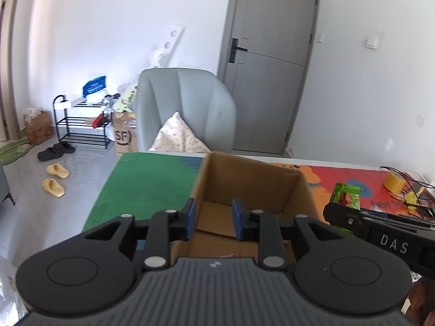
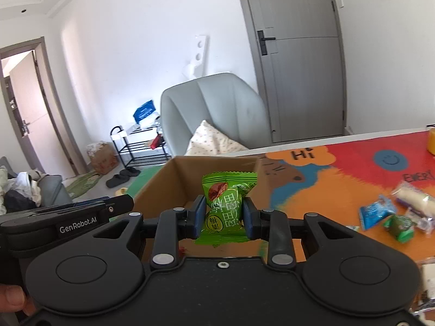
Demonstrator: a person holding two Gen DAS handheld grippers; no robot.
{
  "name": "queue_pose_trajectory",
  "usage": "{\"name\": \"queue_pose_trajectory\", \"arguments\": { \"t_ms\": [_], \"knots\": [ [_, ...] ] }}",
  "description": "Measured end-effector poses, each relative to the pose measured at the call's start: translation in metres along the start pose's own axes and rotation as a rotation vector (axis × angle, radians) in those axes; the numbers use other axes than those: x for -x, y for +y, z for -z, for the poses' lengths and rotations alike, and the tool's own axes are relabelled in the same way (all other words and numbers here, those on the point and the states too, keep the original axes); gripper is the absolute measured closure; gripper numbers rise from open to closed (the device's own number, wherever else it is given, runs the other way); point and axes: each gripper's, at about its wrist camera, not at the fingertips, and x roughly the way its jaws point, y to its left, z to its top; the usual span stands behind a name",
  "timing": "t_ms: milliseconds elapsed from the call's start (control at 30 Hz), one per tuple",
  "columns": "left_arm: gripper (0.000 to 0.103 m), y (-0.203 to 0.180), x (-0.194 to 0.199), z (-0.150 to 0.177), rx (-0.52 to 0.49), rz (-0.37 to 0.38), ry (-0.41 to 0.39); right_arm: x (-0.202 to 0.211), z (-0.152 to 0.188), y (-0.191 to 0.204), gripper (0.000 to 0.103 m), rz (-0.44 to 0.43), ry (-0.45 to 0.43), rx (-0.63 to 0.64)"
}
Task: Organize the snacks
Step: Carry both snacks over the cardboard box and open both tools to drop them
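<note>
An open cardboard box [image 1: 244,179] stands on the colourful table mat [image 2: 339,174]. My left gripper [image 1: 214,206] hovers over the box's near left corner, its blue pads apart with nothing between them. My right gripper [image 2: 224,206] is shut on a green snack packet [image 2: 228,190] with a red fruit picture, held upright in front of the box [image 2: 174,184]. In the left wrist view the same packet [image 1: 345,195] shows just right of the box. Most of the box floor is hidden behind the grippers.
Several loose snacks lie on the mat to the right: a blue packet [image 2: 376,214], a small green one [image 2: 399,226] and a white roll [image 2: 416,201]. A yellow tape roll [image 1: 392,183] and cables [image 1: 416,198] sit far right. A grey armchair [image 1: 187,103] stands beyond the table.
</note>
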Motion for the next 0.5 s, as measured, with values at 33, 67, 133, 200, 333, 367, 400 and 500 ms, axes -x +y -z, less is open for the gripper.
{"name": "queue_pose_trajectory", "arguments": {
  "t_ms": [33, 67, 133, 200, 333, 367, 400, 500],
  "knots": [
    [0.071, 0.002, 0.001, 0.001, 0.005, -0.005, 0.002, -0.001, 0.0, 0.002, 0.073, -0.008, 0.003, -0.002],
    [0.069, 0.005, 0.003, 0.001, 0.009, -0.007, 0.004, -0.004, 0.0, 0.004, 0.073, -0.017, 0.006, -0.005],
    [0.061, 0.009, 0.005, 0.002, 0.021, -0.015, 0.007, -0.007, -0.001, 0.006, 0.073, -0.045, 0.008, -0.016],
    [0.056, 0.013, 0.008, 0.003, 0.029, -0.027, 0.0, -0.011, -0.001, 0.008, 0.07, -0.076, 0.013, -0.036],
    [0.034, 0.019, 0.015, 0.004, 0.047, -0.053, -0.012, -0.012, -0.002, 0.006, 0.048, -0.109, 0.011, -0.07],
    [0.03, 0.02, 0.016, 0.005, 0.047, -0.058, -0.017, -0.01, -0.002, 0.005, 0.047, -0.103, 0.006, -0.069],
    [0.022, 0.02, 0.018, 0.005, 0.049, -0.063, -0.025, -0.009, -0.002, 0.004, 0.047, -0.099, 0.006, -0.07],
    [0.013, 0.022, 0.021, 0.005, 0.086, -0.071, -0.033, -0.003, 0.0, -0.002, 0.041, -0.097, 0.012, -0.095]
  ]
}}
